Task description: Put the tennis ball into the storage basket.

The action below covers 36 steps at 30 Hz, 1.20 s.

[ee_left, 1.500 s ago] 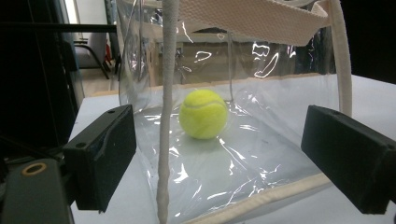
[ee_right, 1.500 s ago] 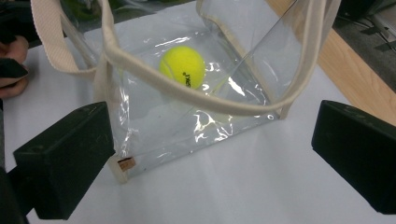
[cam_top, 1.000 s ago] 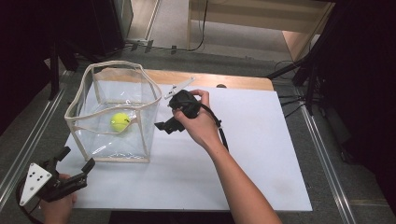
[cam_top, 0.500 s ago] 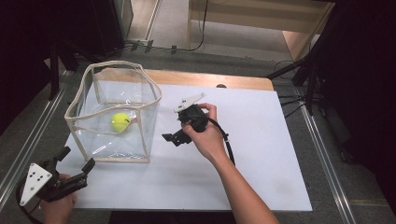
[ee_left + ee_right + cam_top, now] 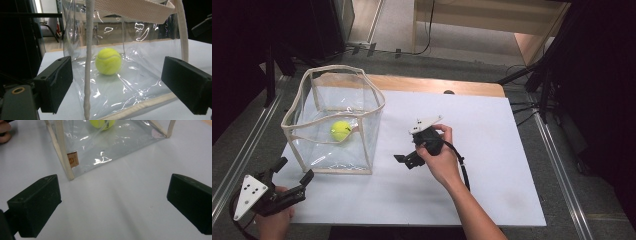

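A yellow tennis ball [image 5: 341, 130] lies on the floor of a clear plastic bag with cream trim [image 5: 373, 95], which stands open at the table's left. The ball [image 5: 108, 61] shows through the bag's near corner seam [image 5: 87, 75] in the left gripper view. My left gripper [image 5: 292, 176] is open at the table's front left corner, pointing at the bag with nothing between its jaws. My right gripper [image 5: 404, 160] is open over the white board, right of the bag, jaws empty and aimed at the bag's lower corner [image 5: 65, 167]. The ball [image 5: 102, 123] sits at that view's top.
A white board [image 5: 492, 150] covers the table, with a wooden strip [image 5: 437, 85] along its far edge. Metal rails [image 5: 562, 170] run down both sides. A small brown label [image 5: 72, 159] is on the bag's corner. A person's fingers [image 5: 5, 131] appear at top left.
My right gripper has drawn back from near the bag's top rim toward the front and lower, over the board. The left gripper and the ball stayed still.
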{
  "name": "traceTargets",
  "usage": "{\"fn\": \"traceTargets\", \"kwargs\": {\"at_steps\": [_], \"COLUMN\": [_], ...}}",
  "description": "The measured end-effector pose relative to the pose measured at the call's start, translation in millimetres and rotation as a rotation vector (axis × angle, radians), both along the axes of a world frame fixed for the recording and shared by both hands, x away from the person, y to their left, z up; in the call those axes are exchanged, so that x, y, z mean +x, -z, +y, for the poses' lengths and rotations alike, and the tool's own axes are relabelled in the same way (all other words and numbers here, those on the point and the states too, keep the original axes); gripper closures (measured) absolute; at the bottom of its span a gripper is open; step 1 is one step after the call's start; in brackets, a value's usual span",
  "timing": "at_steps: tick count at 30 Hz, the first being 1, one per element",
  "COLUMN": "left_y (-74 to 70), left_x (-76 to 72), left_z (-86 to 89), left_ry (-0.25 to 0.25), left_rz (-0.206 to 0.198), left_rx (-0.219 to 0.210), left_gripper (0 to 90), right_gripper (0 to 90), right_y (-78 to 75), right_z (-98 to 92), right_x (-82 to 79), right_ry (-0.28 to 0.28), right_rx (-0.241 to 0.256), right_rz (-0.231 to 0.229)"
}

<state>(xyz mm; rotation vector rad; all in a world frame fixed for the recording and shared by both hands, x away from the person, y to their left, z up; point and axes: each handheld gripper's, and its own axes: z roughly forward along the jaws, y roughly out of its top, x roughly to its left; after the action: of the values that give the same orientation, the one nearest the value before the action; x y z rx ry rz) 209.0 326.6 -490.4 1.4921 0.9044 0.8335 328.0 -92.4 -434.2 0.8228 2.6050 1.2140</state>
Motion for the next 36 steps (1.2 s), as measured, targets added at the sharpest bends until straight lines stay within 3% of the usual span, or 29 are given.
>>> {"fn": "traceTargets", "kwargs": {"at_steps": [16,26,36], "left_y": [0.0,-0.1,0.0], "left_x": [0.1,0.0,-0.1], "left_z": [0.1,0.1,0.1], "left_ry": [-0.001,-0.004,-0.001], "left_rz": [-0.001,0.0,-0.001], "left_rx": [-0.001,-0.003,-0.001], "left_gripper": [10.4,10.4,10.4], "right_gripper": [0.0,0.0,0.0], "right_y": [27.2,38.6,49.5], "right_z": [-30.1,-49.1,-74.2], "right_x": [-23.0,-34.9,-48.1], "right_ry": [0.053,0.092,0.141], "right_rx": [0.054,0.092,0.106], "right_rz": [-0.007,-0.032,-0.028]}}
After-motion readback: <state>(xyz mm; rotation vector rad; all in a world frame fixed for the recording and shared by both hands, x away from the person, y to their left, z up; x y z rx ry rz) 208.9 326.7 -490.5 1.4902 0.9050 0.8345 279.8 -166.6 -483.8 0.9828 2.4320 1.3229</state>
